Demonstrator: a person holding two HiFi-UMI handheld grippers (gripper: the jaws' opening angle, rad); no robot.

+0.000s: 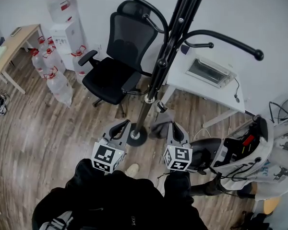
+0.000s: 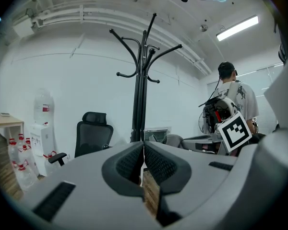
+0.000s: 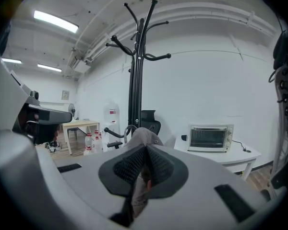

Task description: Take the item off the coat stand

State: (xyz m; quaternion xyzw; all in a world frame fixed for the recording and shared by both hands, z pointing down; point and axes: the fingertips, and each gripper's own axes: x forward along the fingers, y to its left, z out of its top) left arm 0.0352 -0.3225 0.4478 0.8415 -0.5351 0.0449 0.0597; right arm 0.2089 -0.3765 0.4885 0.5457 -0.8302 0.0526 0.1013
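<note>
You stand on a wooden floor (image 1: 48,128) facing a white wall. Around the black coat stand (image 1: 156,75) are a black office chair (image 1: 116,56), a water dispenser (image 1: 63,32) and a white surface (image 1: 181,80) carrying a toaster oven (image 1: 210,71). Your left gripper (image 2: 143,150) points roughly level at the stand's pole, its jaws pressed together with nothing between them. Your right gripper (image 3: 145,159), close beside it, also points near level, its jaws clenched on the grey cloth item (image 3: 144,137), which sits low beside the pole
</note>
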